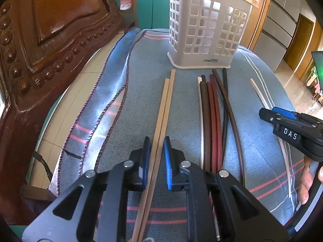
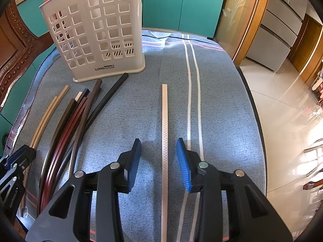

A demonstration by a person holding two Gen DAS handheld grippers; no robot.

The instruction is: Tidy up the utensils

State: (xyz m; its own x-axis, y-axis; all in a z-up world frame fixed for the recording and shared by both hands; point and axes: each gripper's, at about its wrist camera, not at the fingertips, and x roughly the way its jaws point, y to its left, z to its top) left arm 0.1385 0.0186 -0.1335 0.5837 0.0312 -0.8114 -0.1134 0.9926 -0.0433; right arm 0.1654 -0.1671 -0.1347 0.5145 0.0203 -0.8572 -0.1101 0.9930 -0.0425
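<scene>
A white perforated utensil holder stands at the far end of a blue cloth; it also shows in the right wrist view. A pair of tan chopsticks lies between the pads of my left gripper, which is open around them. Dark brown, red and black chopsticks lie in a bundle to the right, also in the right wrist view. One pale chopstick lies between the pads of my open right gripper. The right gripper also shows in the left wrist view.
A carved wooden chair stands at the left. The blue striped cloth covers the table, whose right edge drops to a tiled floor. Teal cabinets stand behind.
</scene>
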